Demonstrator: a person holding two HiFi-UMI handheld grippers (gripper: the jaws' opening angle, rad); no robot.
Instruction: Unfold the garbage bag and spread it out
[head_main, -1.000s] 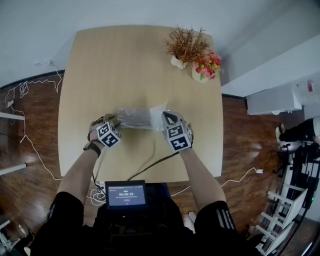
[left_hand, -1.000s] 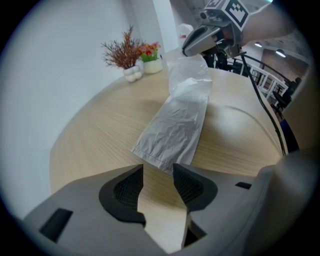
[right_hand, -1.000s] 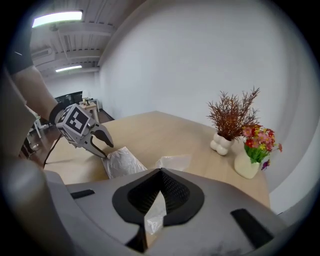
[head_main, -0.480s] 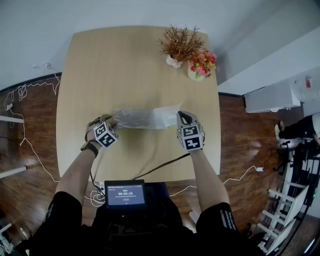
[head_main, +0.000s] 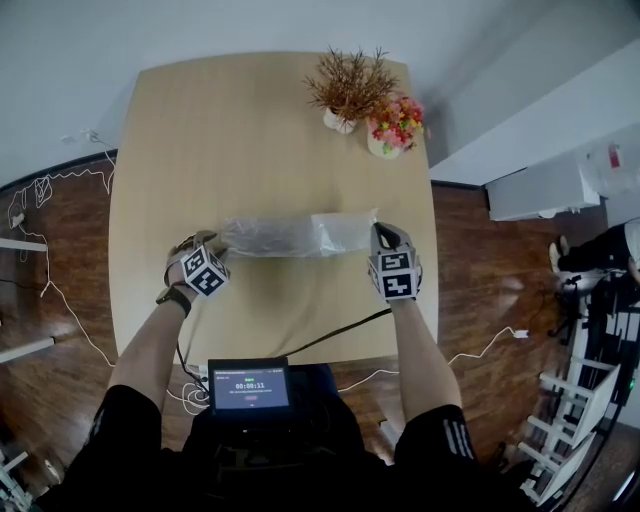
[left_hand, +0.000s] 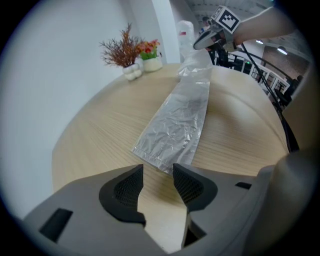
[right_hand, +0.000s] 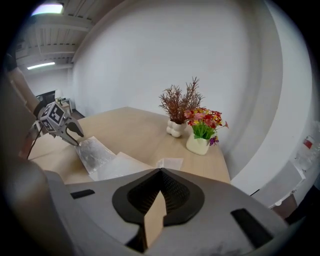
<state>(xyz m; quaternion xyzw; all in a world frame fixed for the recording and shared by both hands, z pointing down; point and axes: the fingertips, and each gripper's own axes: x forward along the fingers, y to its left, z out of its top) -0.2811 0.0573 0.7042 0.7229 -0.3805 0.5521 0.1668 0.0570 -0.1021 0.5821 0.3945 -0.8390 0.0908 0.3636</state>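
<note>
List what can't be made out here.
Screen text: head view, too small.
Garbage bag inside right hand-held gripper: right gripper view, closed jaws cover the pinch.
Whether left hand-held gripper touches the bag's end: left gripper view, jaws overlap it; head view, hand covers it.
Person at right: head view, cut by edge.

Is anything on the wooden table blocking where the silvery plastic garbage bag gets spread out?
Nothing visible does. The white pot of dried twigs and white flower pot stand near the far edge, apart from the bag.
</note>
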